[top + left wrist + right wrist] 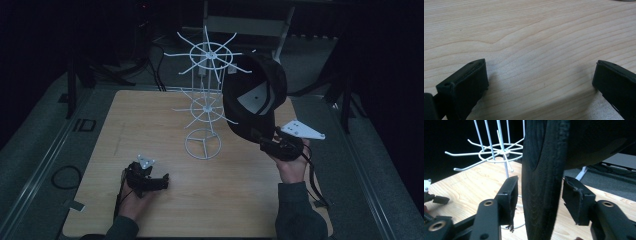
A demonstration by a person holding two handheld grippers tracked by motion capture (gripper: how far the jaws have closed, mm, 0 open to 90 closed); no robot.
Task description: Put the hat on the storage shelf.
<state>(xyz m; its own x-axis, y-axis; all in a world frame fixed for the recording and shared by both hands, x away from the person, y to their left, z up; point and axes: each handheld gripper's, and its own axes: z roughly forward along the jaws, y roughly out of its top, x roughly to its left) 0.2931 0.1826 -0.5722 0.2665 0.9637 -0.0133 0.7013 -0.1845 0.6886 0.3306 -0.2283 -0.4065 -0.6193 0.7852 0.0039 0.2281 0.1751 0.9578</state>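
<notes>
Two claws in view, one black cap, one white wire rack on the counter [150, 125].
Right claw [270, 142] holds the cap [255, 95] by its brim [541, 195], raised beside the rack [206, 100] (jaws either side of the brim, contact unclear). Left claw [162, 181] rests low on the counter, jaws wide apart, nothing between them, well apart from the rack's base.
</notes>
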